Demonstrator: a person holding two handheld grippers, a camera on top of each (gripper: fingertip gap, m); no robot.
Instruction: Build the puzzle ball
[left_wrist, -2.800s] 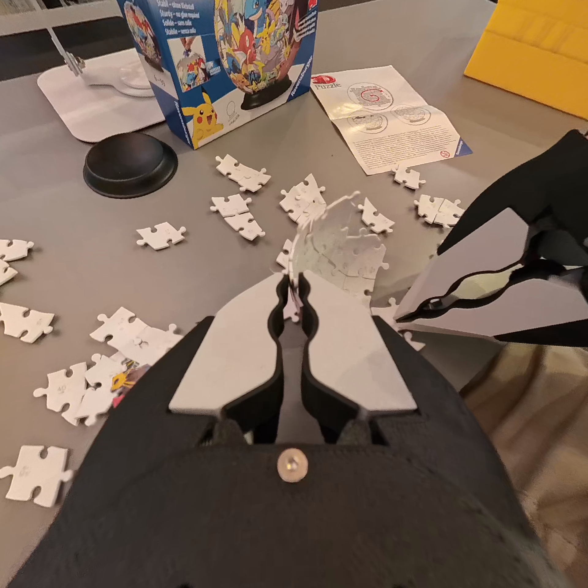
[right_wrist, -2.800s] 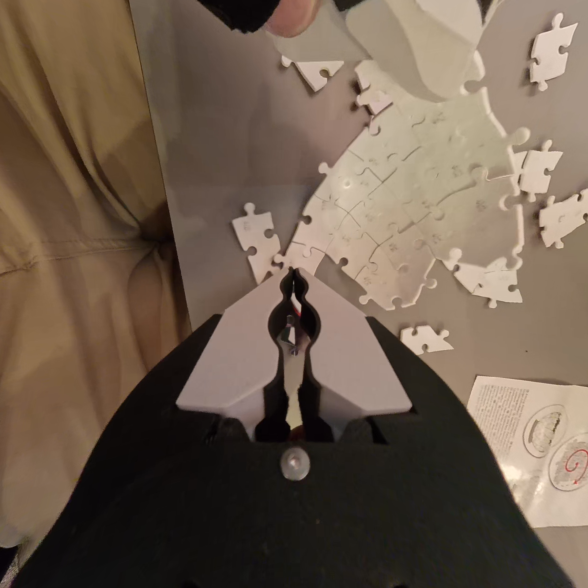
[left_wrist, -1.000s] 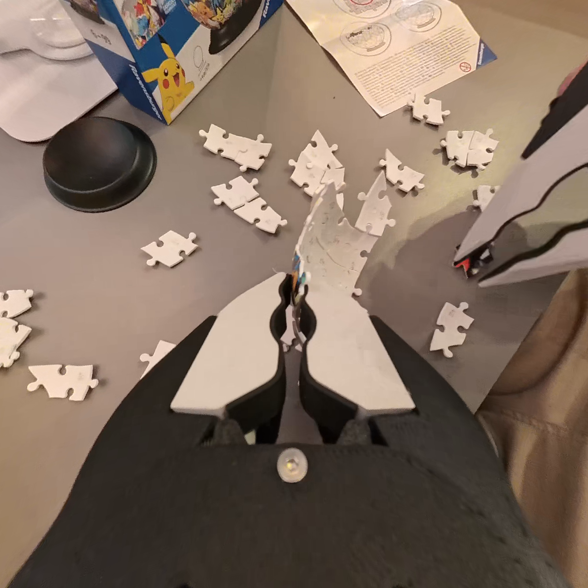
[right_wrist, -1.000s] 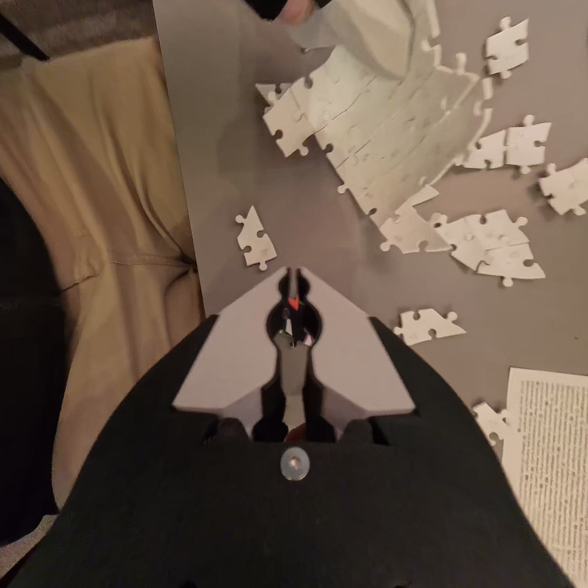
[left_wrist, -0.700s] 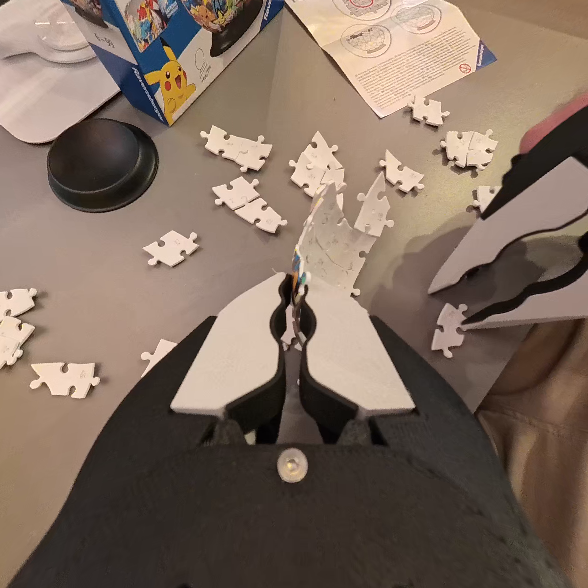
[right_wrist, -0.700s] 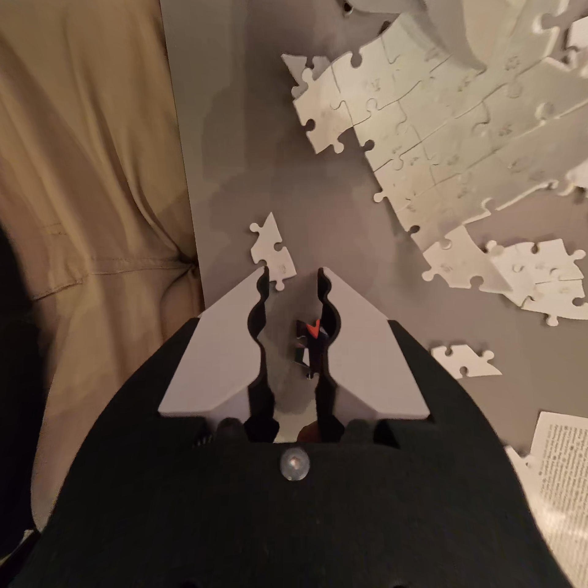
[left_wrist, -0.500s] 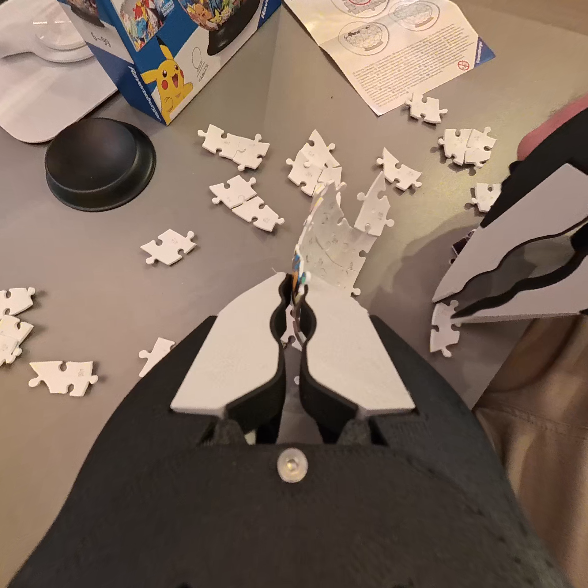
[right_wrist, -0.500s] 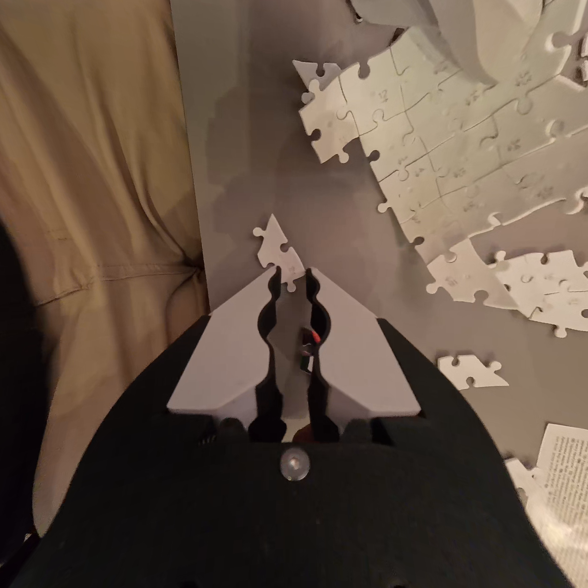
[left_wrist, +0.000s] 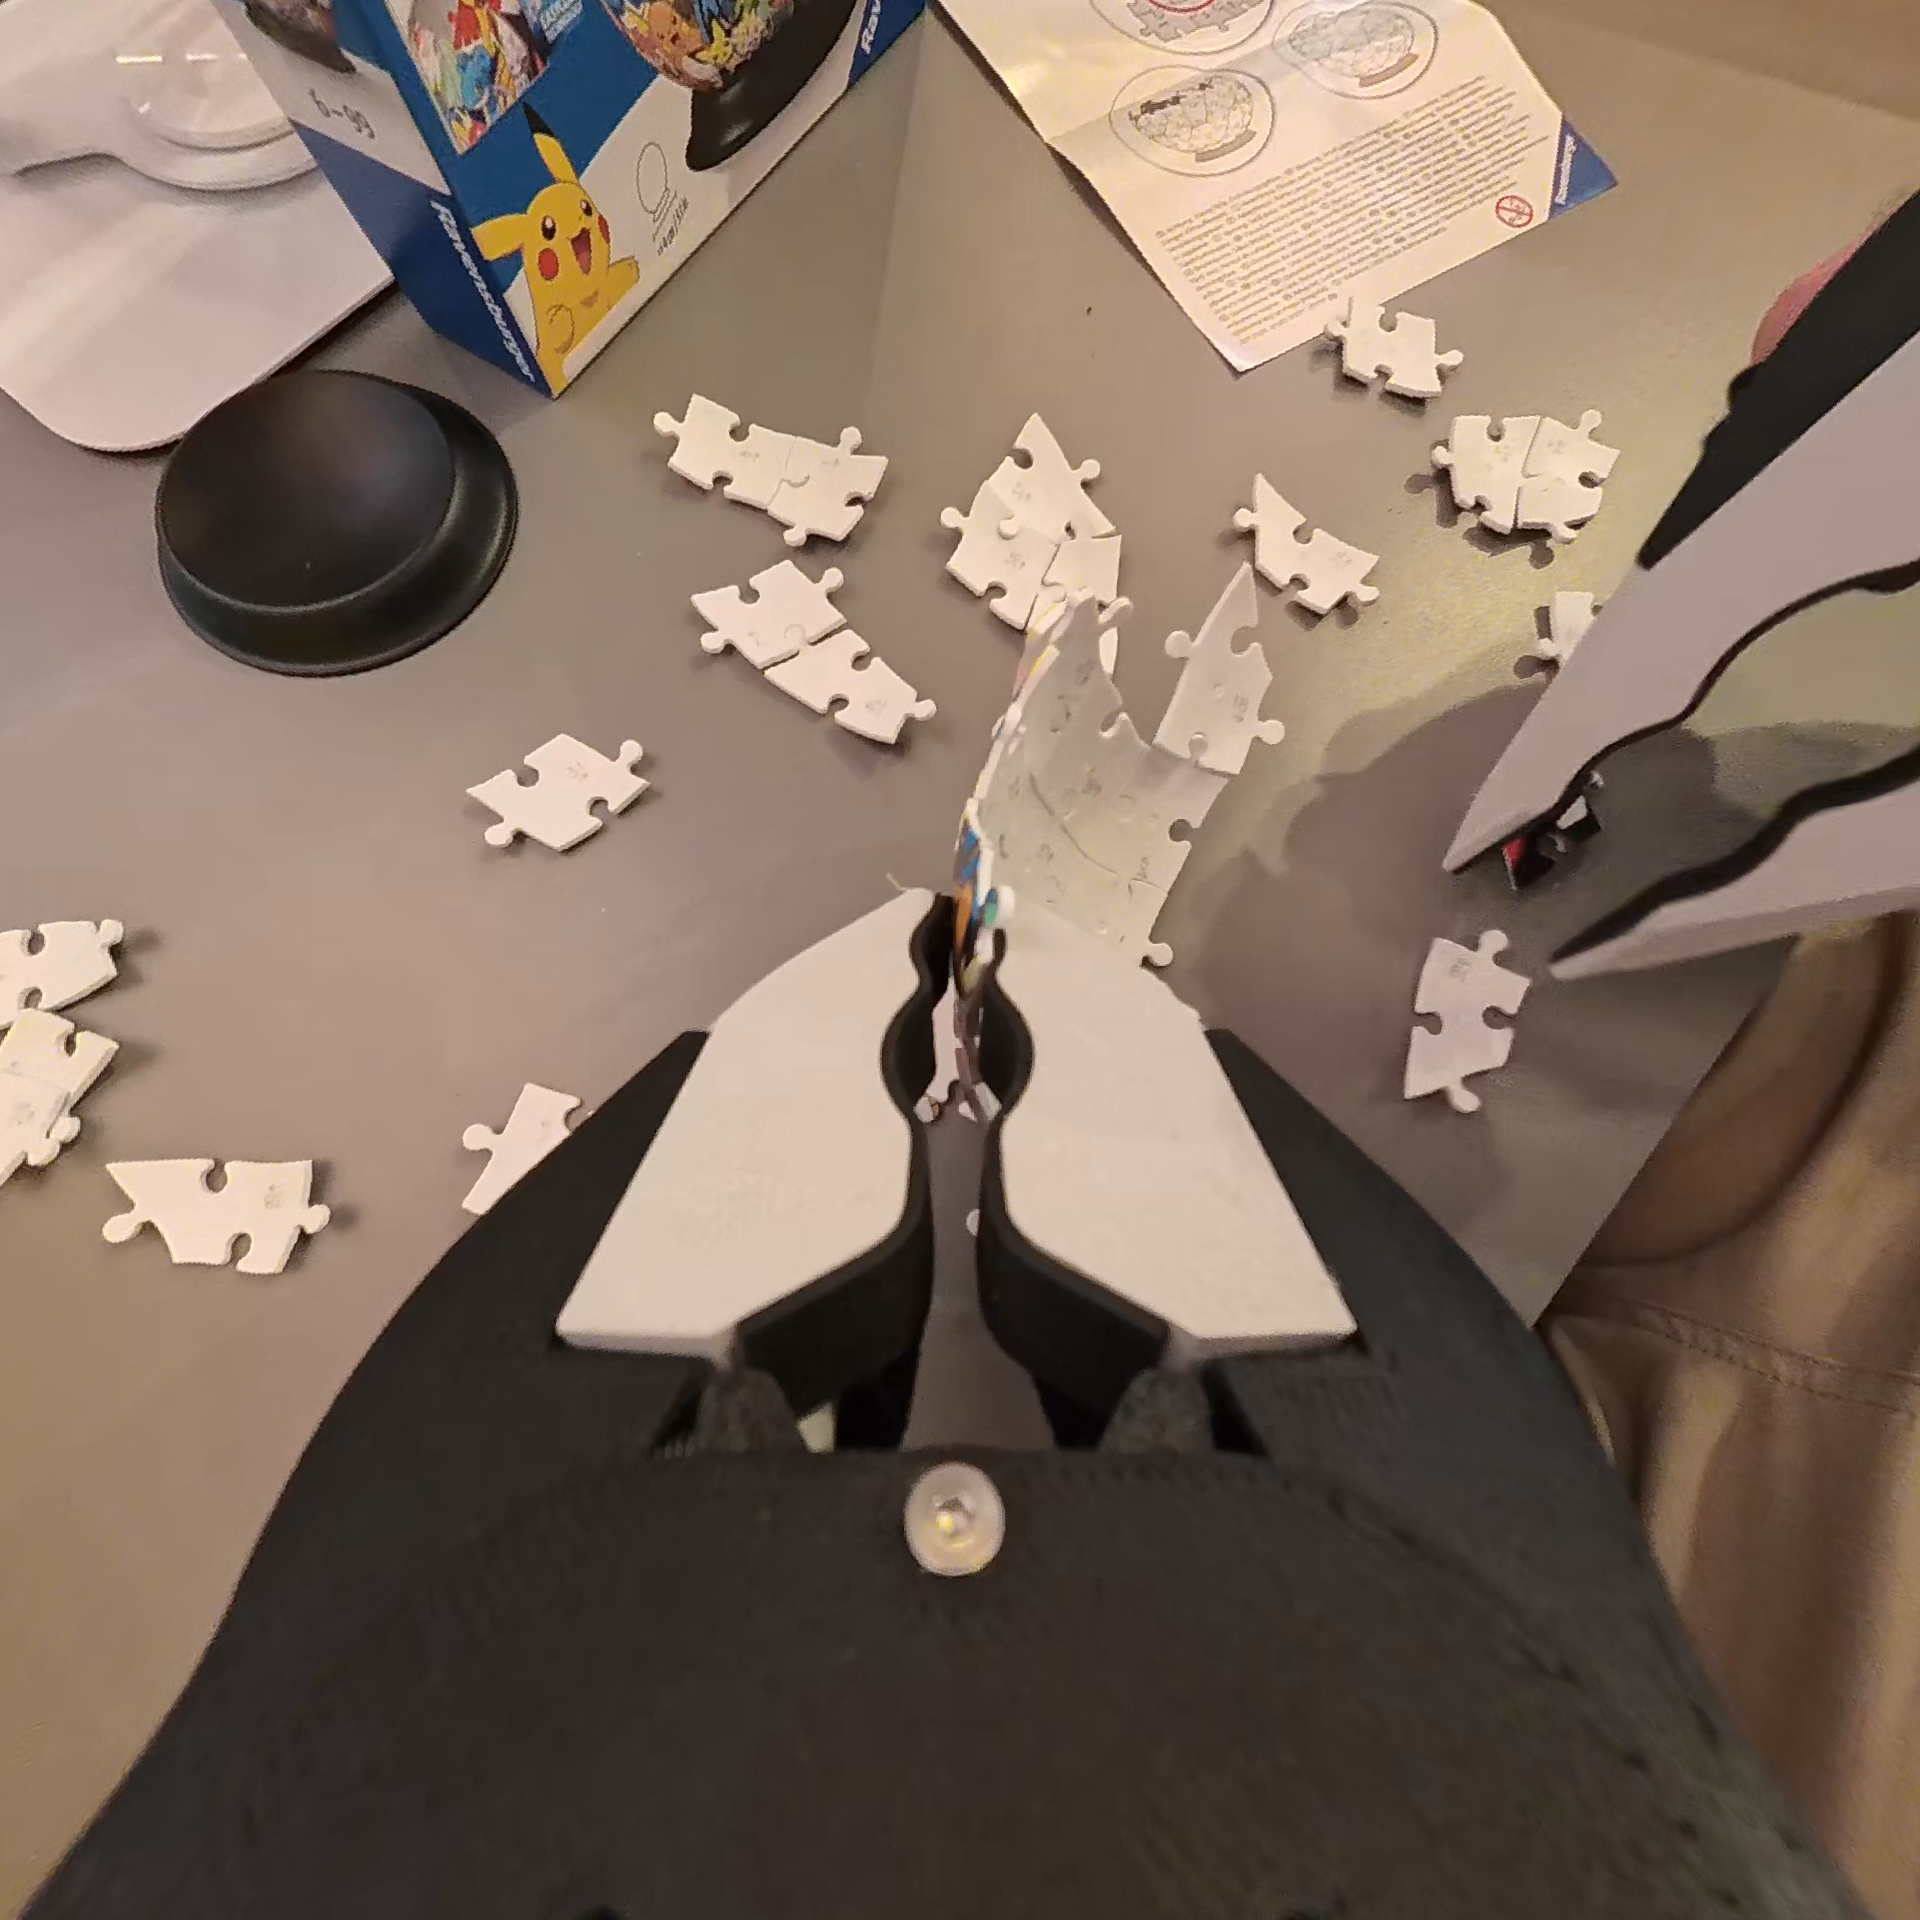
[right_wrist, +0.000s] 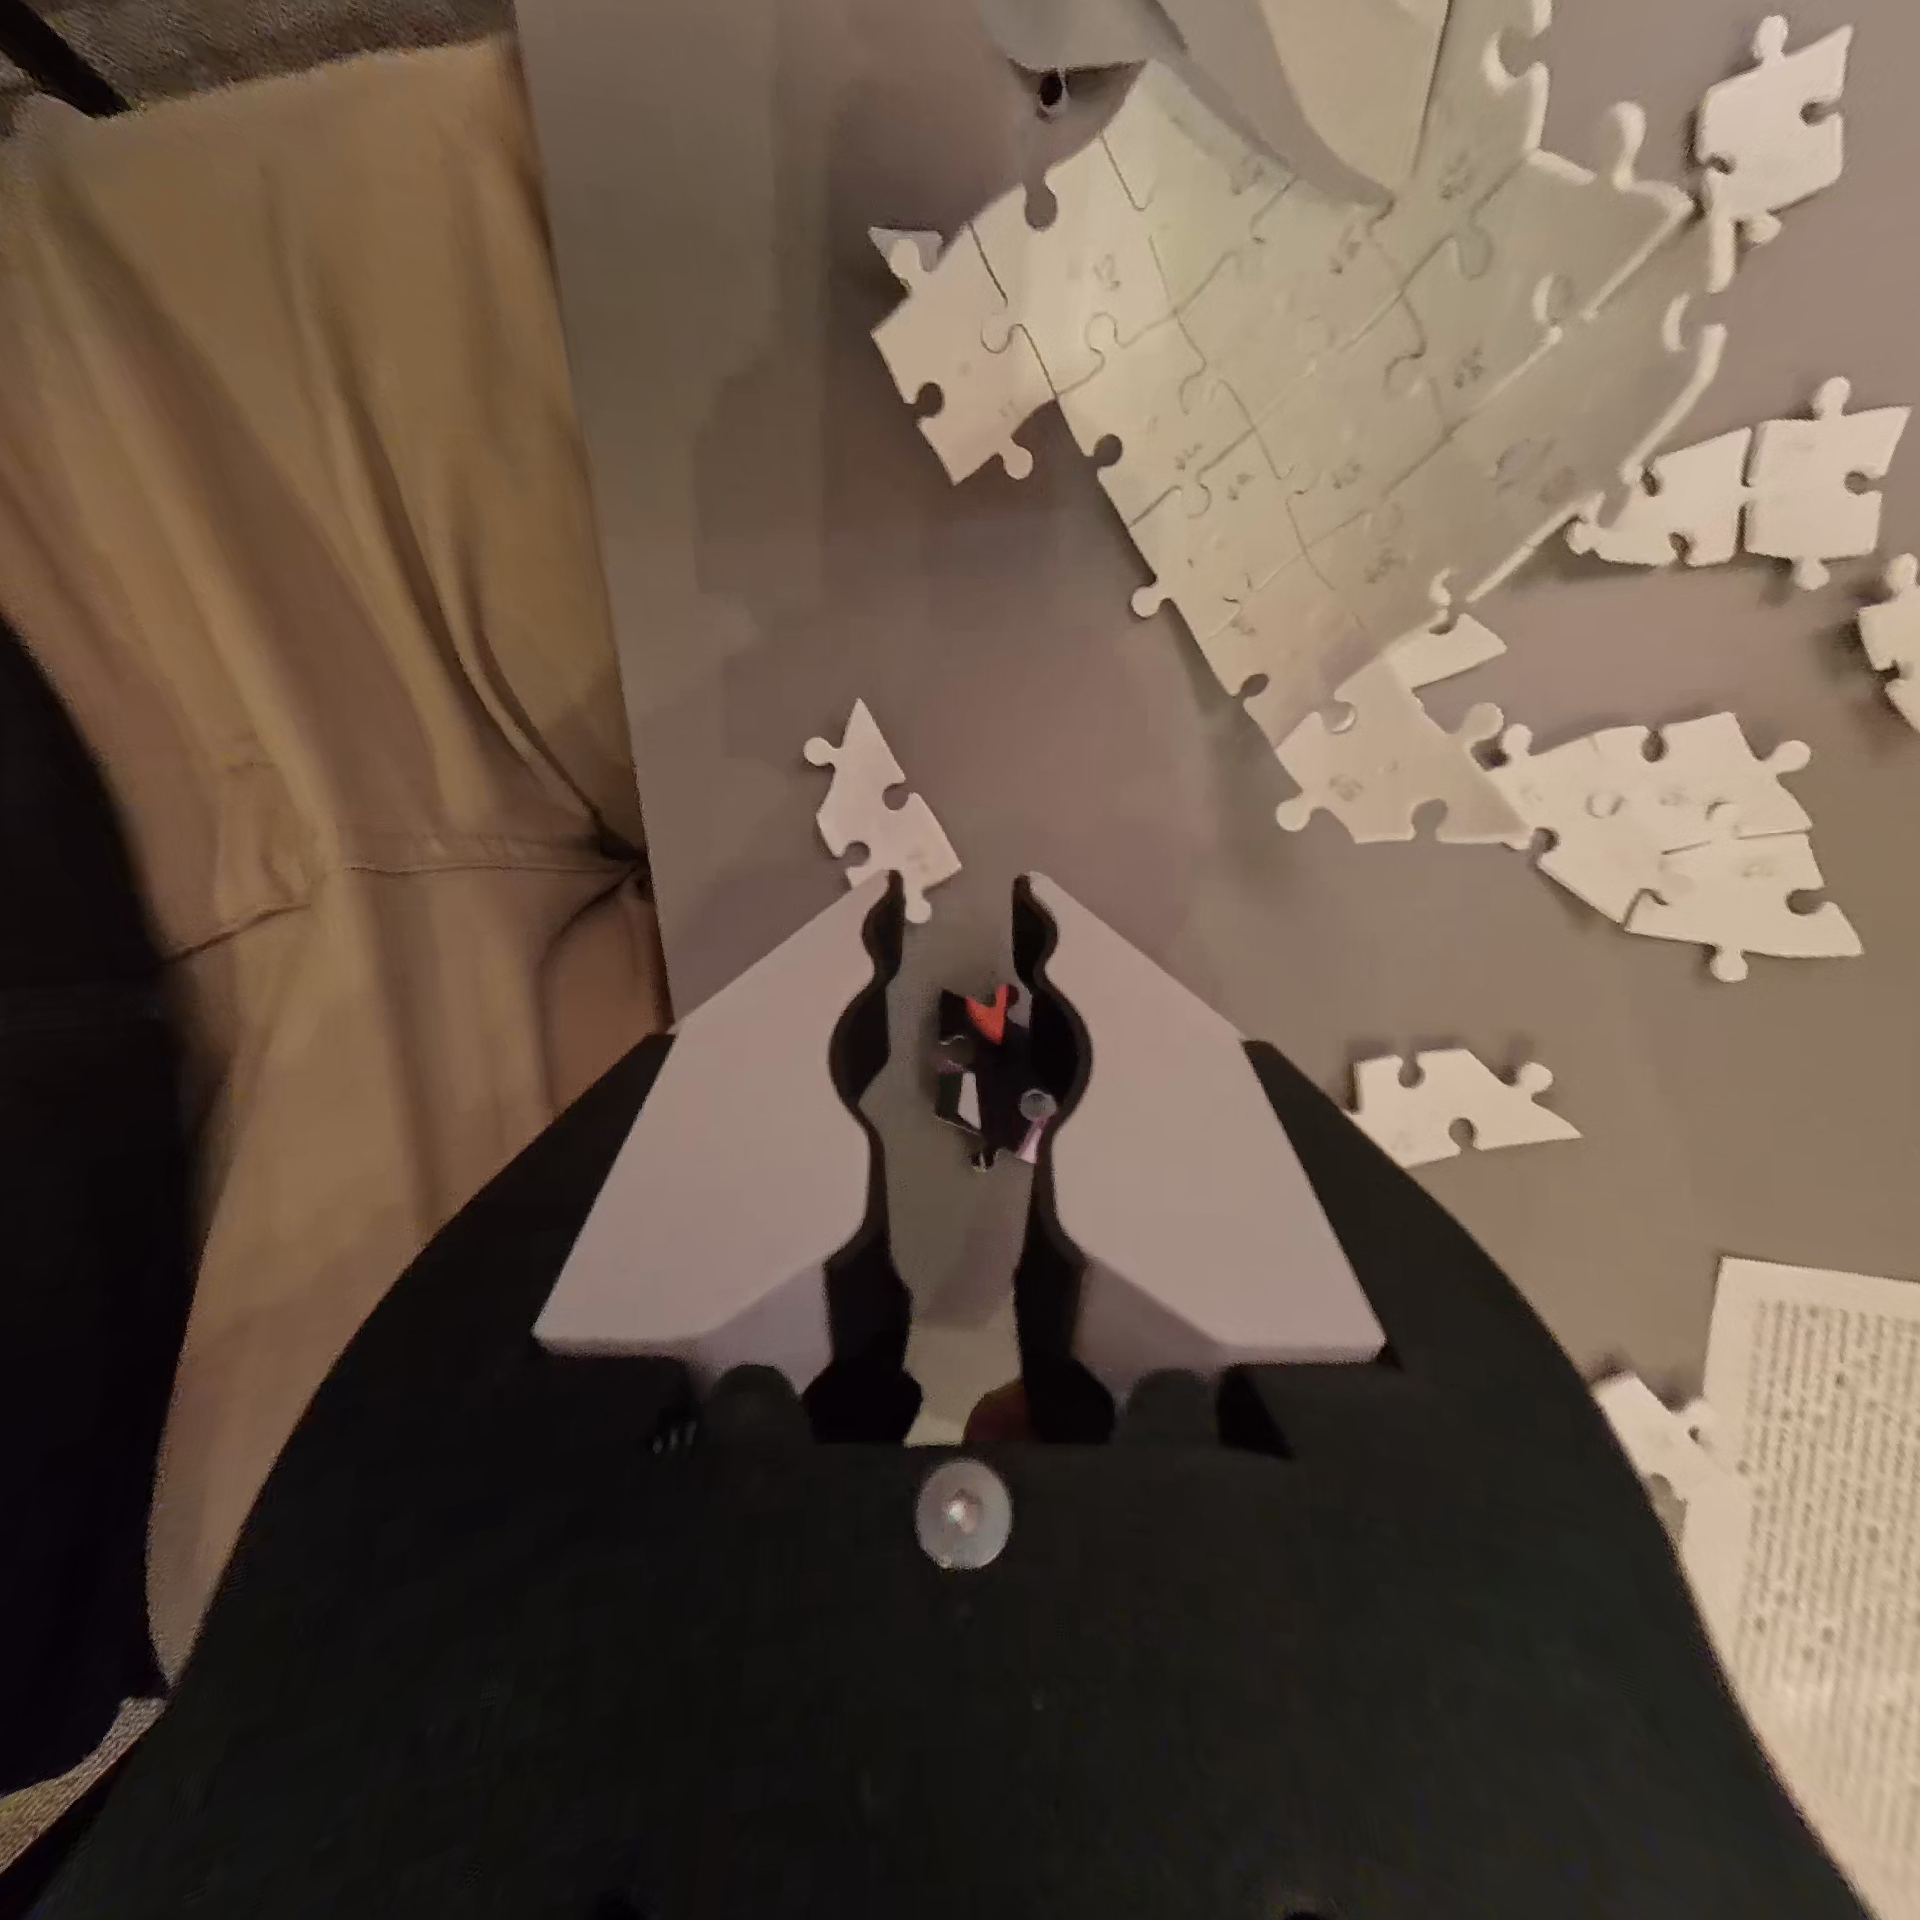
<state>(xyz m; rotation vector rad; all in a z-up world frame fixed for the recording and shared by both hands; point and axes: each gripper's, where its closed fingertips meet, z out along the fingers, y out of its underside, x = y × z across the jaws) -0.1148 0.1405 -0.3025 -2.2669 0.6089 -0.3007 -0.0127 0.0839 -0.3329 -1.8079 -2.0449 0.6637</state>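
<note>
- The puzzle box stands on the grey table; you cannot see its contents.
- Your right gripper, clenched 1.0 s ago, is now parted; a dark printed piece rests against its right finger.
- Your left gripper stays clamped on the assembled shell section, raised above the table.

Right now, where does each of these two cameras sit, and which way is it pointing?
Left wrist view: on the left tongs, looking along them over the grey table; they clamp the assembled puzzle section.
Right wrist view: on the open right tongs, looking down at a colourful piece between them; a beige garment shows.
Shared: the section, and the lone white piece near the table's edge.
</note>
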